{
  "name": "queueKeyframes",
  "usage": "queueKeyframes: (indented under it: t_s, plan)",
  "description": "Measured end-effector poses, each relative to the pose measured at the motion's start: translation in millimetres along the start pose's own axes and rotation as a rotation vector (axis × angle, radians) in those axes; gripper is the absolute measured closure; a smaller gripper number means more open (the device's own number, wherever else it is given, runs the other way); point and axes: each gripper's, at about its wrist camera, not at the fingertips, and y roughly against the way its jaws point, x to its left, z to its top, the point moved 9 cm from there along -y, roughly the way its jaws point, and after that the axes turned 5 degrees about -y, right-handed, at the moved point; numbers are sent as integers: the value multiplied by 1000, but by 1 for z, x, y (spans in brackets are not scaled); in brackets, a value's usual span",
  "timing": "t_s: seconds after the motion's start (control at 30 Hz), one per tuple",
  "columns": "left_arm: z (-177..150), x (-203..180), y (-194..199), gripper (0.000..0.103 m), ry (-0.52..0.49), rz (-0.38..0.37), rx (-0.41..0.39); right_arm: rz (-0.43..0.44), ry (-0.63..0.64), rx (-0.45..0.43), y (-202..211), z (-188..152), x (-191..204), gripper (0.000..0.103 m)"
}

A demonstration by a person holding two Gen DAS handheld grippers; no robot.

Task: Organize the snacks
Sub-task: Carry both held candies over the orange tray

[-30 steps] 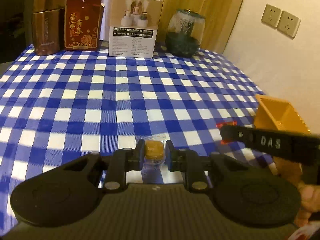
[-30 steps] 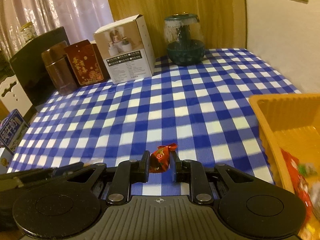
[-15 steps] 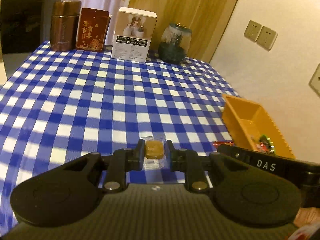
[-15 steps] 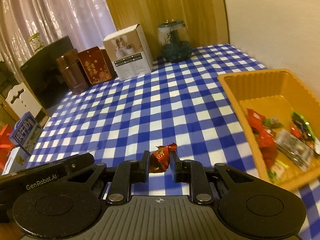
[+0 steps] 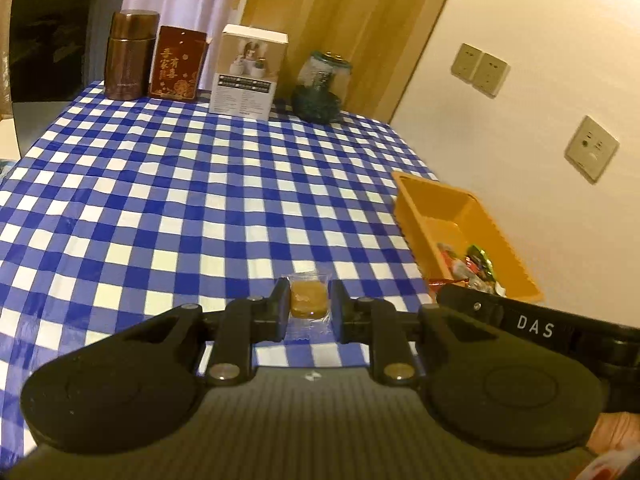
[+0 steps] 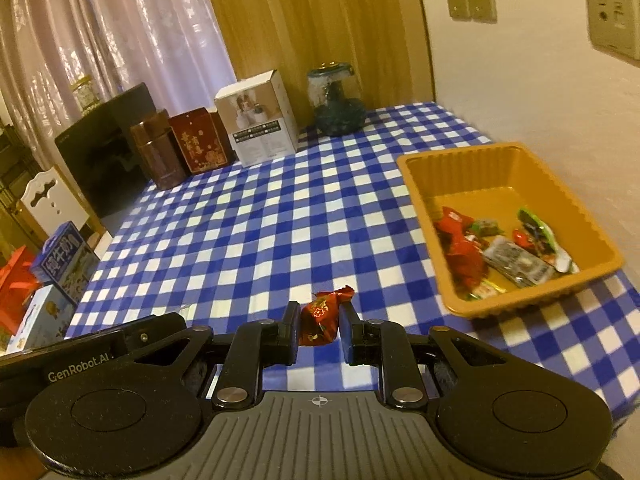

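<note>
Snacks in your grippers: one wrapped sweet in each, both held clear above the blue-and-white checked tablecloth (image 5: 168, 208).
Left gripper (image 5: 309, 307): your jaws are pressed onto a square amber candy in a clear wrapper (image 5: 307, 299); a pad touches each side of it.
Right gripper (image 6: 319, 322): your jaws pinch a red foil-wrapped candy with gold flower print (image 6: 322, 316), its twisted end sticking up past the right pad.
Orange plastic tray (image 6: 480, 160): ribbed walls, rectangular, sitting on the cloth near the cream wall, ahead and to the right of both your grippers.
Tray contents: a pile of wrapped snacks, among them a red packet (image 6: 460, 244), a silver-grey packet (image 6: 516, 262) and a green-edged packet (image 6: 536, 228), gathered in the tray's near half.
Far table edge, left to right in your left view: brown metal canister (image 5: 130, 56), dark red box with gold characters (image 5: 178, 65), white printed carton (image 5: 250, 74), glass jar with dark green contents (image 5: 322, 88).
Wall: beige sockets (image 5: 480, 69) above the tray.
Your two grippers: side by side, the right one's black body (image 5: 536, 326) crossing the left view's lower right.
</note>
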Motion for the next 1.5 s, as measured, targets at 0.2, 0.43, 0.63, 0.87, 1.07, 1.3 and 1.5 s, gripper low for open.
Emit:
queueKeyframes:
  t_s: [0.2,0.43,0.63,0.87,1.07,1.3,1.5]
  plan:
    - [-4,-21,14,84,-21,-19,-4,-10,0,-18,23,-5,-11,82]
    - [-9,-45,21,84,-53,-40,1,-31,-18,-34,39,-9,-31,82]
    - [-15,-63,18,84,-79,-58,19,-49,-37,-42,47,-12,-46,82]
    - [-20,-84,10,84,-112,-80,45,-77,-63,-64,61,-10,-67,82]
    - [-21,-99,4,84,-130,-93,57,-111,-75,-78,68,-7,-84,82]
    - [-20,-116,-3,84,-155,-115,63,-138,-87,-93,76,-3,-100,82]
    - [-21,-132,-10,84,-174,-143,76,-161,-105,-104,82,0,-114,82]
